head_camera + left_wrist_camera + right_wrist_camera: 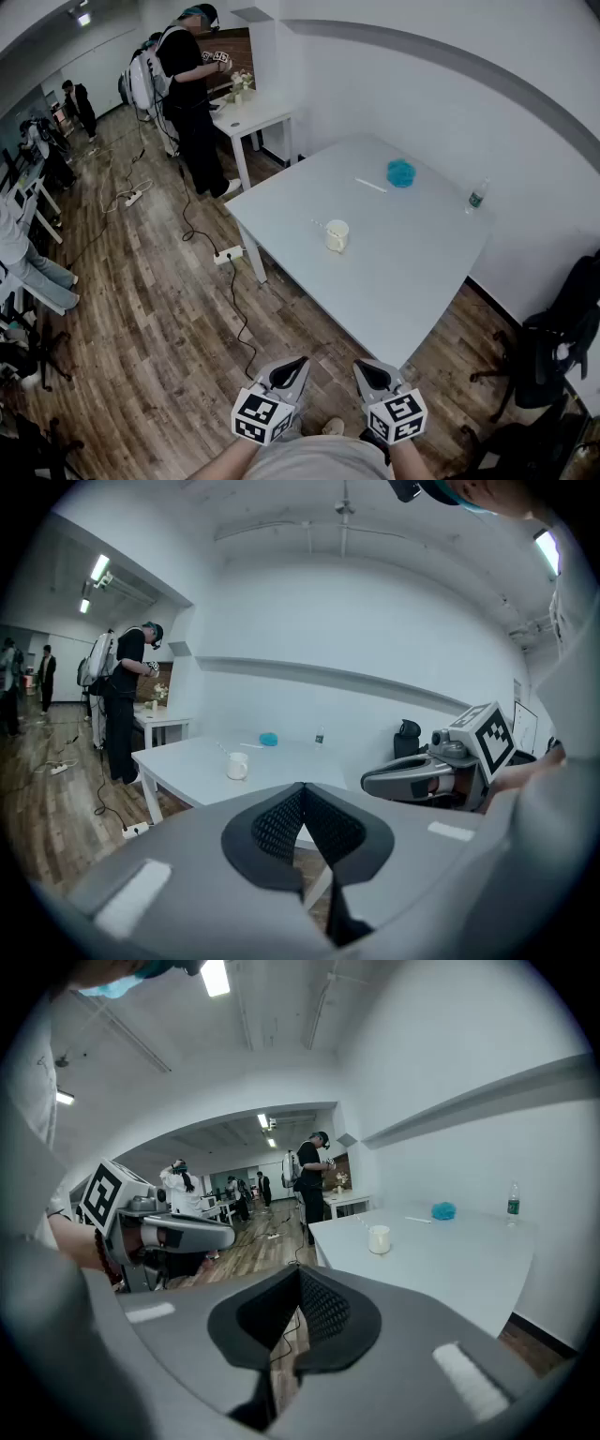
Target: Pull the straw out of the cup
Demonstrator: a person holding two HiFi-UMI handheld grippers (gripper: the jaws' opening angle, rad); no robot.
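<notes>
Wood floor (141,309): running along the left, with cables trailing over it.
Person (192,94): standing at a small side table, apparently taking no part in this task.
Left gripper (292,367): hanging low before the table's near corner, tilting slightly down. Its jaws are pressing together on nothing, probably because no reach has begun.
Straw (319,224): leaning out of the cup toward the left, its free end sticking past the rim and offering a place to pinch.
Cup (337,235): standing upright near the middle of the table (422,272), well apart from both grippers.
Right gripper (367,372): hovering just beside the left one, jaws likewise closed and empty.
Loose stick (370,186): lying flat beyond the cup.
Blue puff (401,172): sitting near the stick.
Bottle (476,197): standing at the table's far right edge, by the wall.
</notes>
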